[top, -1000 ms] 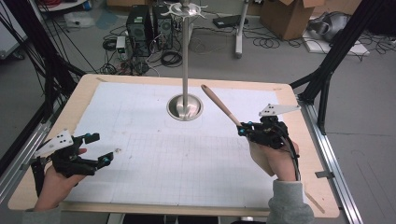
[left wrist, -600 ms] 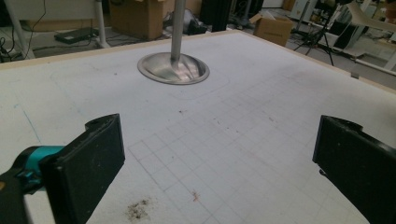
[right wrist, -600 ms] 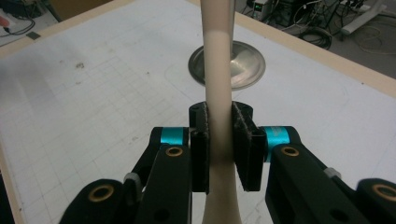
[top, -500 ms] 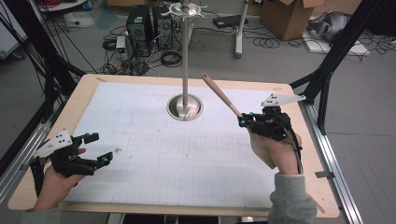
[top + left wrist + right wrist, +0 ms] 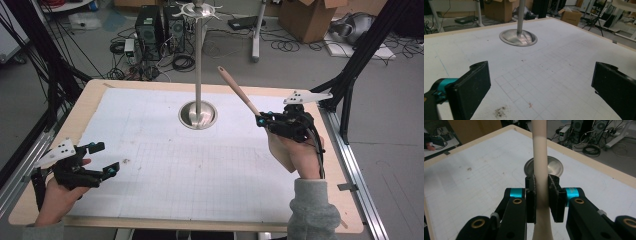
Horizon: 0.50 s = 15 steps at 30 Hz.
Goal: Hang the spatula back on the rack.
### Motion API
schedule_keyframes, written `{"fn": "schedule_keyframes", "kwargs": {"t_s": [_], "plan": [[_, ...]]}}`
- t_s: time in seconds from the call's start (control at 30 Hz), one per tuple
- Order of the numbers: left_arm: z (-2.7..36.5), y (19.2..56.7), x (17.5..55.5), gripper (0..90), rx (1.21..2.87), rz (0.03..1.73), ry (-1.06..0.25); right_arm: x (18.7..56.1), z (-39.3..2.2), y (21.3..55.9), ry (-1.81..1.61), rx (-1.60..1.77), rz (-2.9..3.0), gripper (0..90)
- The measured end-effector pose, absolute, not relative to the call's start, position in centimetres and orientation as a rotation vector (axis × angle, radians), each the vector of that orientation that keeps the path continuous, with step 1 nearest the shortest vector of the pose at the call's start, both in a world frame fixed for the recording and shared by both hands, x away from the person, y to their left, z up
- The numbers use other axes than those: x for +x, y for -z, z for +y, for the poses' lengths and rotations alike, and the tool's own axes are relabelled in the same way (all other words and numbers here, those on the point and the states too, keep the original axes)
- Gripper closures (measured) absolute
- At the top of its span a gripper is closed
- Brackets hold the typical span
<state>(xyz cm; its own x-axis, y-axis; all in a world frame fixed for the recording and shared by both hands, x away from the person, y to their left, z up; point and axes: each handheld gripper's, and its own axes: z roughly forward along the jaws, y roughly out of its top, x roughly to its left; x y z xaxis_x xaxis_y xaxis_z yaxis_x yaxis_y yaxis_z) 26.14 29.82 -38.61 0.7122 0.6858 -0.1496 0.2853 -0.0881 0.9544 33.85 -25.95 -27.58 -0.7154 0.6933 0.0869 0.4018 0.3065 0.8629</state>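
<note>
At the lower left of the high view, the left gripper rests low over the white gridded table mat, jaws wide apart with nothing between them. Centre frame stands the tall metal pole on its round steel base. At right, the right gripper has its jaws clamped on a long pale wooden utensil handle, slanting toward the upper left.

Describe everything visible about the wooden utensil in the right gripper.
The wooden utensil is a slim, pale, smooth stick with a rounded pinkish tip. It is clear of the table, slanting up and away toward the metal stand, without touching it. The right gripper is shut on its shaft, a black pad on either side; it flares wider below the pads.
</note>
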Motion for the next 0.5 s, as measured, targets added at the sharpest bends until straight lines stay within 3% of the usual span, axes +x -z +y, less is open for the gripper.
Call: {"fn": "schedule_keyframes", "kwargs": {"t_s": [0.5], "plan": [[30.5, 38.6, 26.2, 2.6, 1.657, 0.798, -0.407, 34.7, -25.6, 25.6, -1.407, 0.945, 2.204, 78.7]]}}
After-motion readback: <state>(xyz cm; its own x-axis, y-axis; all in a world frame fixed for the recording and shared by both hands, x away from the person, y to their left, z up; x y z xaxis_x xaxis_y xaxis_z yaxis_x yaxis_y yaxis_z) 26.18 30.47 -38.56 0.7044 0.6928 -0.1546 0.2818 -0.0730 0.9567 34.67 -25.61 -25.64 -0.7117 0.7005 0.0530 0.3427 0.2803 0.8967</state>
